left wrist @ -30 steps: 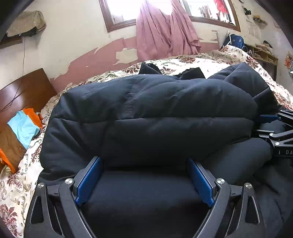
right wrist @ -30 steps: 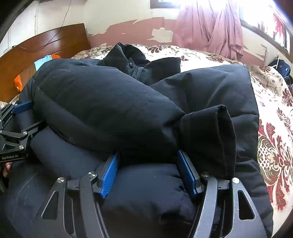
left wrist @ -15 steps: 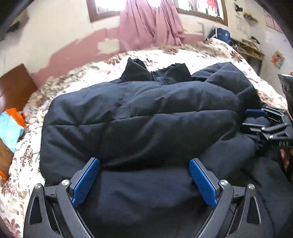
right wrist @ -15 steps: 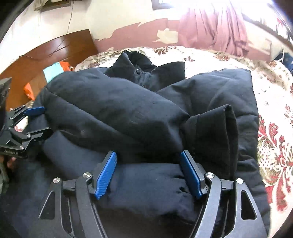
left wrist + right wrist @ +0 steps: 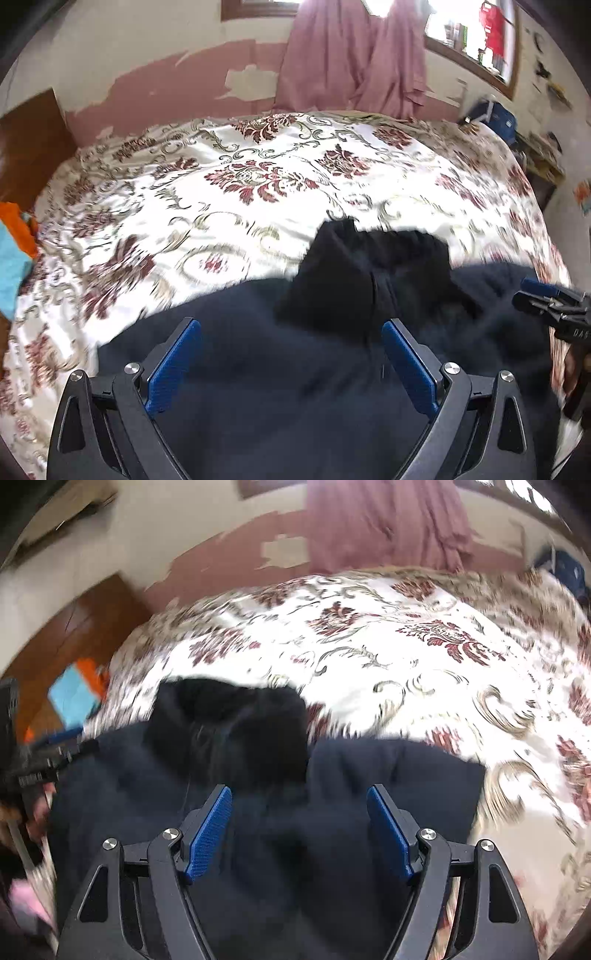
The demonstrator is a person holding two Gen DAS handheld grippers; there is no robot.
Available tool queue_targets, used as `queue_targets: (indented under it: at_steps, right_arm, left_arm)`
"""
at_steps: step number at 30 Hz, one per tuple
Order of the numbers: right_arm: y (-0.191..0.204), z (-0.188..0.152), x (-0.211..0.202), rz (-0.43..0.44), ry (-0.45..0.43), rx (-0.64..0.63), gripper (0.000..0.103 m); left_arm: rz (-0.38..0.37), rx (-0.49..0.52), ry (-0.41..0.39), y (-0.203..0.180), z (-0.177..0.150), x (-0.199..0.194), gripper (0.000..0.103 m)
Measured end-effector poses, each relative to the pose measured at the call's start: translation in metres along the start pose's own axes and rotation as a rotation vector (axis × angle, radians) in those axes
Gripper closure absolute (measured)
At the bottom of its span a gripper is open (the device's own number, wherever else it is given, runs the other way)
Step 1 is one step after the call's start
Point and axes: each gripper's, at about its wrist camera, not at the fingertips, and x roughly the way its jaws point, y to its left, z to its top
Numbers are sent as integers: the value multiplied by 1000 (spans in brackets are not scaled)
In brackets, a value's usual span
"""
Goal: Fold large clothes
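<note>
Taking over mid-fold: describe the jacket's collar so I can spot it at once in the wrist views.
Start at the big bed with the white and maroon floral bedspread. The dark navy puffer jacket lies along its near edge, under both open grippers. The collar is the blacker, flatter flap jutting from the jacket's far edge onto the bedspread; unlike the puffy body, it is split down its middle.

Left view: sits on the left gripper [image 5: 290,363], close above the black coat [image 5: 295,387], facing the pink curtain [image 5: 351,59].
Right view: sits on the right gripper [image 5: 299,830], also close above the coat [image 5: 332,849], facing the curtain [image 5: 384,524].
Both see: coat, flowery bed cover [image 5: 229,184], curtain.
</note>
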Motion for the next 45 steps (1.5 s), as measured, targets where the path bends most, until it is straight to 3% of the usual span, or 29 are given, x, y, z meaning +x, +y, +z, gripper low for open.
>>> queue_targets:
  at_steps: [5, 8, 9, 11, 13, 14, 16, 19, 23, 28, 33, 38, 45]
  right_arm:
    - [-5, 43, 54, 29, 7, 95, 38]
    - [3, 57, 87, 49, 41, 82, 55]
    - [6, 60, 97, 58, 60, 80, 61]
    - [10, 64, 115, 79, 100, 80, 67]
    - [15, 63, 126, 87, 122, 74, 83]
    - [17, 62, 128, 77, 124, 64, 90]
    - [23, 61, 123, 57, 92, 34, 97]
    - [28, 52, 97, 37, 29, -51, 99]
    - [10, 38, 54, 27, -30, -88, 99]
    - [4, 10, 15, 21, -57, -179, 100]
    - [14, -20, 12, -59, 1, -332, 101]
    - [-3, -34, 30, -125, 81, -315, 103]
    - [-12, -21, 1, -19, -31, -224, 103]
  left_arm:
    - [0, -51, 40, -5, 35, 52, 5]
    - [16, -48, 37, -7, 46, 72, 7]
    - [9, -40, 37, -8, 49, 78, 14]
    - [-3, -23, 49, -11, 52, 85, 39]
    - [-49, -11, 62, -13, 53, 90, 84]
    - [-80, -17, 70, -13, 54, 91, 90]
    - [-62, -42, 67, -12, 52, 85, 94]
    - [-65, -78, 56, -3, 48, 71, 96]
    - [-126, -131, 41, 21, 32, 43, 97]
    - [-158, -51, 58, 31, 0, 16, 99]
    - [-128, 43, 140, 26, -30, 19, 99]
    - [-79, 78, 189, 25, -53, 37, 99]
    - [-20, 176, 143, 11, -64, 39, 99]
